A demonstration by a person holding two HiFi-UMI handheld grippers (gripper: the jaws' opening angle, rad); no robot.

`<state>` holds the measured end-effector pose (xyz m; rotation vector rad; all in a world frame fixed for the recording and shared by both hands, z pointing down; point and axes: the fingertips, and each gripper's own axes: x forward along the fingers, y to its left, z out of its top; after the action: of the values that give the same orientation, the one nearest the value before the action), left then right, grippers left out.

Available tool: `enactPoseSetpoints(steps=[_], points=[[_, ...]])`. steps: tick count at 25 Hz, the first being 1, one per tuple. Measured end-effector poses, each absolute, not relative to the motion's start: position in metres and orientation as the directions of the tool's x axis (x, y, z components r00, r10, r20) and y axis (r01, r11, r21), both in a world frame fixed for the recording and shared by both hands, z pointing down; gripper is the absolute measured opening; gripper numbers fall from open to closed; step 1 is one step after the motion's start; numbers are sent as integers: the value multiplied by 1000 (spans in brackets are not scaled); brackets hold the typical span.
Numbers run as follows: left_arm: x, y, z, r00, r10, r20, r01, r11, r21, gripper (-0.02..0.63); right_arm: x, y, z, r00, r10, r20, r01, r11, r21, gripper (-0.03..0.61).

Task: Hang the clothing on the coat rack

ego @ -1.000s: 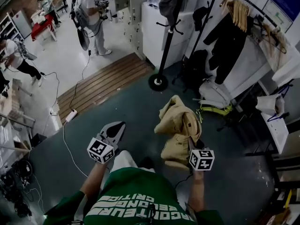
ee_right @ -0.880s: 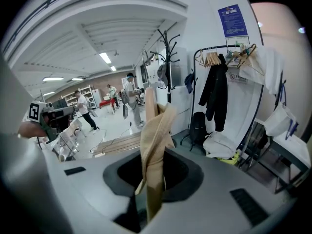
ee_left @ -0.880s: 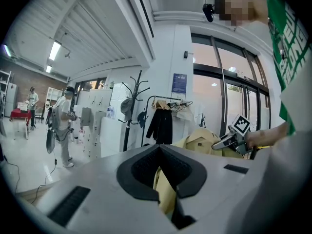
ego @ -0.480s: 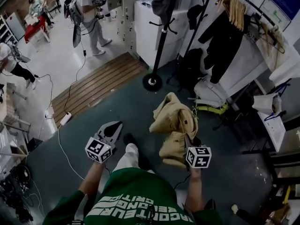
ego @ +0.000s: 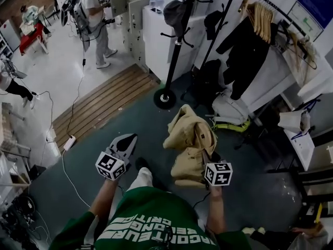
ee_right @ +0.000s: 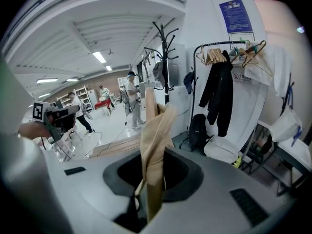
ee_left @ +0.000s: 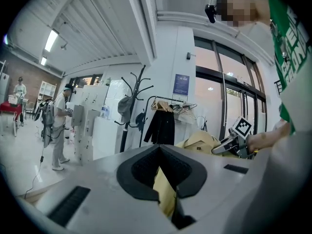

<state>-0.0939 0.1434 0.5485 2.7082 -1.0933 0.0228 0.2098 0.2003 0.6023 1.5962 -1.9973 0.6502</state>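
- Right gripper [ego: 209, 158] is clamped tight on a fold of the crumpled beige fabric jacket [ego: 191, 139], which dangles in front of the person, off the teal floor [ego: 130, 121].
- Left gripper [ego: 127, 139] has its jaws together, clear of the jacket.
- Tall black metal coat rack [ego: 177, 40] stands near, beyond it.

the jacket [ego: 190, 139] hangs from the right tongs [ego: 209, 157], to the right of the left tongs [ego: 124, 145]. ahead on the floor [ego: 130, 121] stands the coat rack [ego: 175, 46], with a counter [ego: 156, 38] behind it and a hung coat [ego: 244, 51] to its right.
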Motion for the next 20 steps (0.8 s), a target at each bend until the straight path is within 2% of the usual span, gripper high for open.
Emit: enactPoseSetpoints(steps=[20], points=[[-151,-21,555,748,-655,106,-661,-719,217,5,157,39,594,-158,-755,636,-985,168,-46,78]])
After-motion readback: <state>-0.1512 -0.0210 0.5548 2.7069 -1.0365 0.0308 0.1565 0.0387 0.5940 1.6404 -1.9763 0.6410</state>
